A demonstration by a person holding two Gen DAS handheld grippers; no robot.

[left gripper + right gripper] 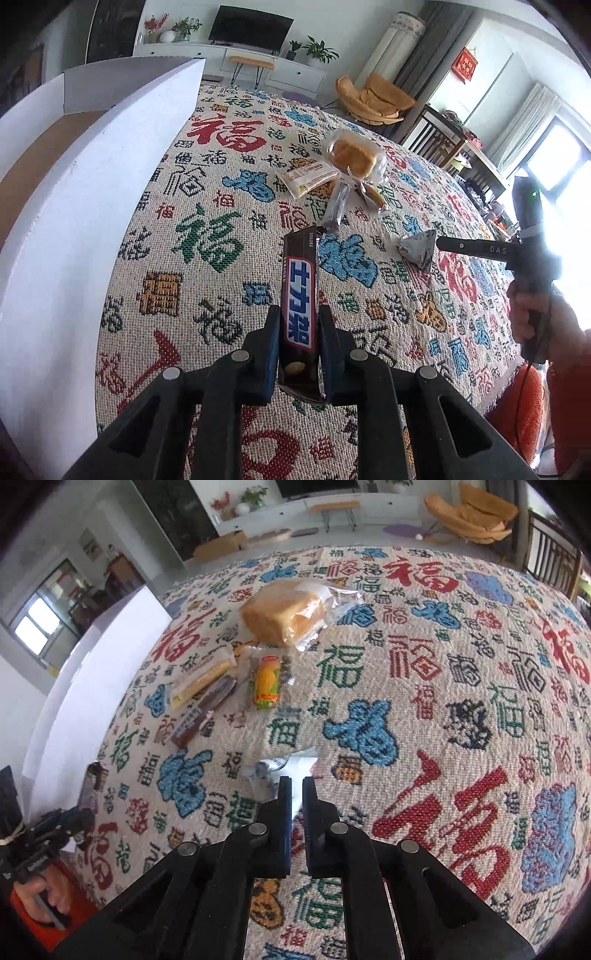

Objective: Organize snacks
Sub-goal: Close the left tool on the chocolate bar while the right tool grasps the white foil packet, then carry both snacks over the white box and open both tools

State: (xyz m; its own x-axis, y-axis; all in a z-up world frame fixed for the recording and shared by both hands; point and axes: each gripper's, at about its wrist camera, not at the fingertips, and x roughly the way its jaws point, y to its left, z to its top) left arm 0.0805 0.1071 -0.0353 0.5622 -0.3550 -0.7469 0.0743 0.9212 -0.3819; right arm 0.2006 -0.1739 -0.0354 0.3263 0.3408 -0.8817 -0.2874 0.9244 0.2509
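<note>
Dark-brown Snickers bar (298,295) stood clamped upright between my left gripper (298,314) fingers, beside the white box (74,206). My right gripper (294,781) pinched the silver triangular packet (280,768) against the woven cloth (424,701).

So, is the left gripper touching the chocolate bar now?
Touching. In the left wrist view, both fingers of the left gripper press against the sides of the chocolate bar, holding it above the patterned cloth.
</note>
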